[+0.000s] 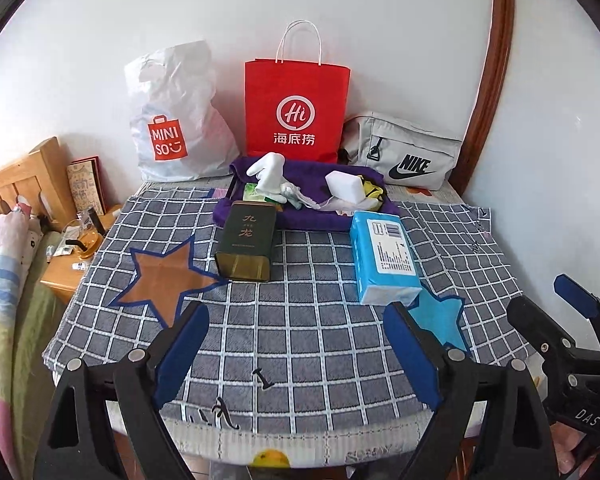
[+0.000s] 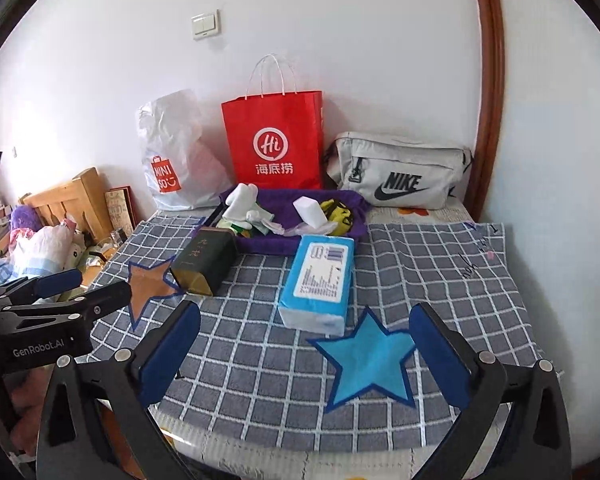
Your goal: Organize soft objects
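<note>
A purple tray (image 1: 300, 222) (image 2: 272, 244) at the back of the checked cloth holds soft things: a white plush piece (image 1: 266, 176) (image 2: 240, 196), a white sponge block (image 1: 346, 186) (image 2: 310, 210) and a yellow item (image 1: 372, 192) (image 2: 338, 210). In front of it lie a dark green tin (image 1: 246, 242) (image 2: 206, 260) and a blue tissue pack (image 1: 386, 258) (image 2: 320, 278). My left gripper (image 1: 296, 354) hovers open over the near cloth, nothing between its blue pads. My right gripper (image 2: 306, 354) is open and empty too, over the blue star (image 2: 370, 362).
Against the wall stand a white Miniso bag (image 1: 172, 128) (image 2: 172, 168), a red paper bag (image 1: 296, 112) (image 2: 276, 144) and a grey Nike pouch (image 1: 404, 152) (image 2: 396, 172). An orange star (image 1: 164, 276) (image 2: 148, 286) marks the cloth's left. A bed and wooden nightstand (image 1: 66, 268) sit left.
</note>
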`<action>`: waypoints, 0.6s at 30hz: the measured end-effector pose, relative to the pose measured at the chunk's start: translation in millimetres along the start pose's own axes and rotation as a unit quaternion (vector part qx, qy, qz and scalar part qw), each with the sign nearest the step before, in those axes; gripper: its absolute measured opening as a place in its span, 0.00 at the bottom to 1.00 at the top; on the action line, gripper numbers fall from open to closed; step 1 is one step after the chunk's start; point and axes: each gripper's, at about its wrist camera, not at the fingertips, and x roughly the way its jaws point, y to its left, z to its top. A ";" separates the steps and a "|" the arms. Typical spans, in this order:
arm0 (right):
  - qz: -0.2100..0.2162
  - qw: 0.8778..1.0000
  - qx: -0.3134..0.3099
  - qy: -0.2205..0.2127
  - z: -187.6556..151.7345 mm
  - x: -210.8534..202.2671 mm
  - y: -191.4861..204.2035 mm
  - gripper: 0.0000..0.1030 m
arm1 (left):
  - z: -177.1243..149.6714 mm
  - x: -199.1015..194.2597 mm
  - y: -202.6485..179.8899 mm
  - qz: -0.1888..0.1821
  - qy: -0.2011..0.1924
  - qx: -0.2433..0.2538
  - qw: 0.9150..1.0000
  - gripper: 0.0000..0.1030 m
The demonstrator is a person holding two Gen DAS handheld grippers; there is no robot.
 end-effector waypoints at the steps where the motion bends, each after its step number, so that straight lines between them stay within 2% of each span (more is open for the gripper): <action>1: -0.003 1.000 -0.001 -0.001 -2.9 -5.1 -0.5 1.00 | -3.0 -3.9 -1.4 0.002 -0.002 0.002 1.000 0.86; 7: -0.004 1.000 0.009 -0.009 -15.6 -27.7 -6.3 1.00 | -15.8 -22.3 -4.9 0.017 -0.015 0.001 1.000 0.86; 18: -0.007 1.000 0.012 -0.020 -23.5 -47.8 -9.9 1.00 | -18.0 -40.8 -7.5 0.018 -0.033 0.004 0.999 0.86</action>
